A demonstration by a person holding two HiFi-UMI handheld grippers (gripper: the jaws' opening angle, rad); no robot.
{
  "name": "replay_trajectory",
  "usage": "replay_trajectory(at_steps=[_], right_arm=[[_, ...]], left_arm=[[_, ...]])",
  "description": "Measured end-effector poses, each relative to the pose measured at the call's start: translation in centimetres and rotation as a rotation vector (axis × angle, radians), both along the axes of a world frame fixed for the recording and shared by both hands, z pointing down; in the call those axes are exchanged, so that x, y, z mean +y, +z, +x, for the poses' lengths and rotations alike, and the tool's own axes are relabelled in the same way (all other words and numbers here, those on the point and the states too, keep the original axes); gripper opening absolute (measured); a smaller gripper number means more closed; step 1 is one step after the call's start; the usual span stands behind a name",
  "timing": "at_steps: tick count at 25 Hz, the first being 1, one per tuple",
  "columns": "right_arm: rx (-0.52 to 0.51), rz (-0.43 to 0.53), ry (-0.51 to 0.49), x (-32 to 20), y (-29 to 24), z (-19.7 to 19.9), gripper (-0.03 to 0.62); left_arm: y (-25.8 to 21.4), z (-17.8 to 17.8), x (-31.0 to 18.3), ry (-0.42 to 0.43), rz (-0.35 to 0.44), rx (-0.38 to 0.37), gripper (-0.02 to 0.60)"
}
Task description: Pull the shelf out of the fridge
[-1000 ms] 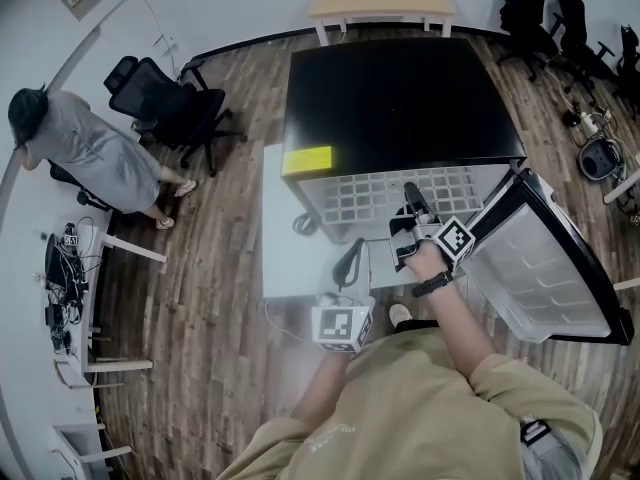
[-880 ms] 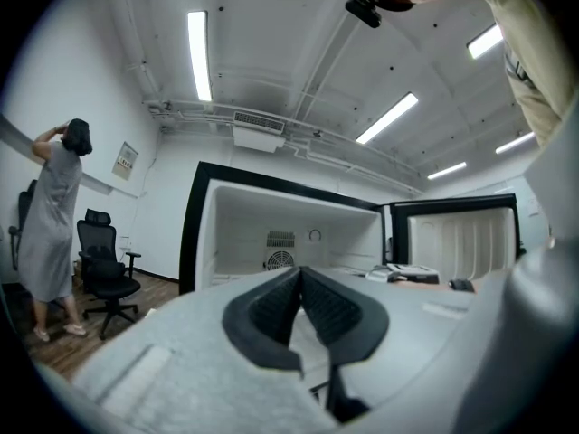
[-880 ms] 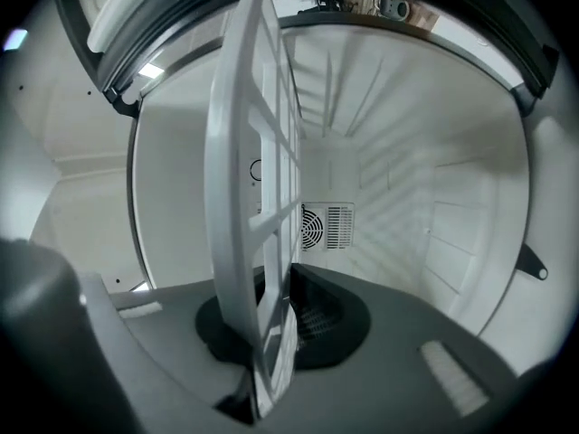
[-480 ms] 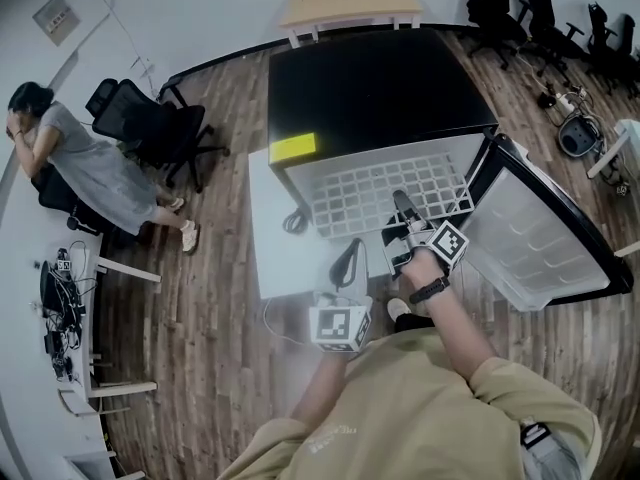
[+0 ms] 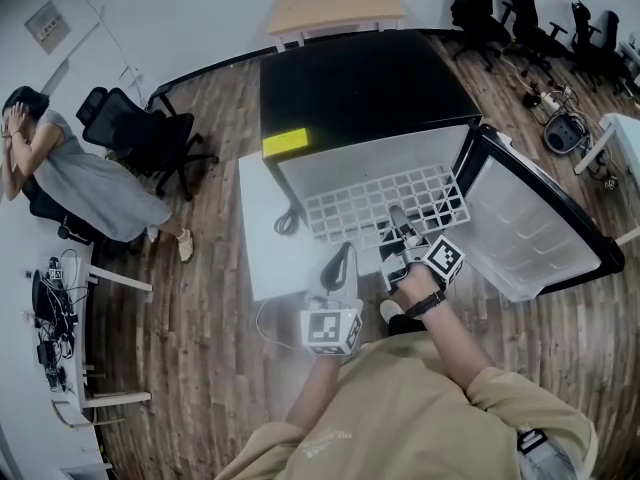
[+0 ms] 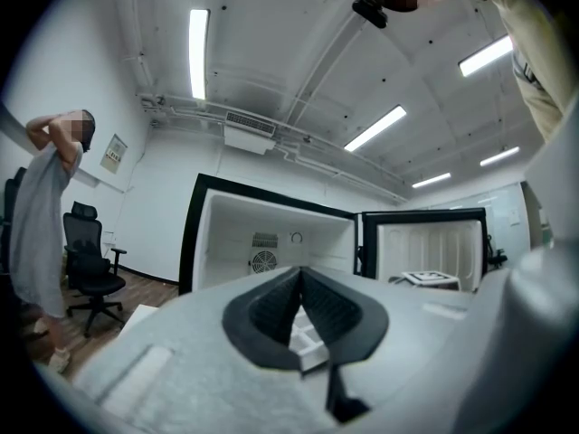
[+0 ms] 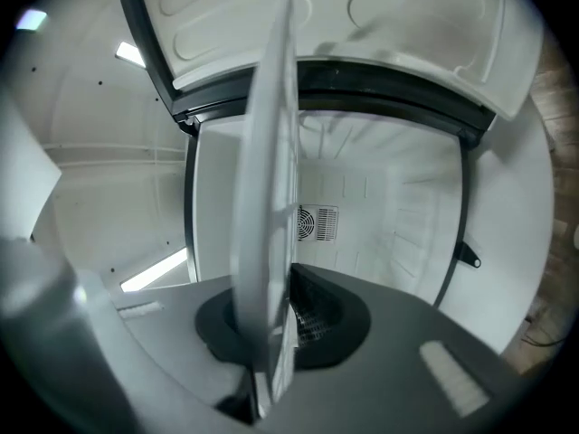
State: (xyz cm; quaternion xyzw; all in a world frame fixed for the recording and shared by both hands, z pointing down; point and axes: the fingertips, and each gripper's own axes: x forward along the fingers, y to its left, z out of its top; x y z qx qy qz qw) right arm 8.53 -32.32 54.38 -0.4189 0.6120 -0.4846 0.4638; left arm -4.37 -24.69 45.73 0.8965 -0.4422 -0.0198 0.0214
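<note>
The white grid shelf (image 5: 375,201) sticks out of the black fridge (image 5: 360,83), level, toward me. My right gripper (image 5: 398,226) is shut on the shelf's front edge near its middle. In the right gripper view the shelf (image 7: 271,152) runs edge-on between the dark pads (image 7: 327,315), with the fridge's white inside behind it. My left gripper (image 5: 341,260) hangs just left of and below the shelf's front edge, shut and holding nothing. In the left gripper view its jaws (image 6: 300,283) meet at the tips, and the open fridge (image 6: 271,238) stands beyond.
The fridge door (image 5: 530,228) stands open to the right. A white panel (image 5: 262,243) lies on the wooden floor left of the fridge. A person (image 5: 75,183) and office chairs (image 5: 140,133) are at the far left, a small wooden table (image 5: 335,8) behind the fridge.
The shelf has slid further out of the fridge toward me, with my right gripper still clamped on it. The left gripper has stayed shut beside it.
</note>
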Motion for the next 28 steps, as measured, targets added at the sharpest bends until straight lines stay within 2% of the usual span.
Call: replay_trajectory(at_steps=[3, 6, 8, 14, 18, 20, 23, 28], right_arm=[[0.112, -0.040, -0.015, 1.8, 0.7, -0.5, 0.025], [0.246, -0.018, -0.021, 3.7, 0.2, -0.4, 0.025], [0.378, -0.007, -0.003, 4.8, -0.2, -0.2, 0.025], [1.050, 0.093, 0.076, 6.9, -3.1, -0.5, 0.025], [1.416, 0.154, 0.155, 7.9, -6.8, -0.7, 0.026], [1.493, 0.183, 0.190, 8.8, -8.4, 0.5, 0.026], [1.497, 0.177, 0.212, 9.3, -9.7, 1.4, 0.026], [1.535, 0.224, 0.190, 6.7, -11.3, -2.4, 0.026]], left_arm=[[-0.3, -0.9, 0.0, -0.008, 0.003, 0.001, 0.002], [-0.5, -1.6, -0.1, -0.012, -0.005, 0.006, 0.002], [-0.3, -1.8, -0.3, -0.012, -0.011, 0.005, 0.002], [0.4, -2.2, -1.4, -0.010, -0.016, -0.018, 0.002], [0.1, -1.8, -1.5, -0.027, 0.000, -0.018, 0.002], [-0.3, -0.3, -0.8, -0.031, 0.011, -0.010, 0.002], [-1.0, 0.7, -0.4, -0.018, 0.025, 0.000, 0.002], [-2.3, -2.9, -2.3, -0.046, 0.056, 0.005, 0.002]])
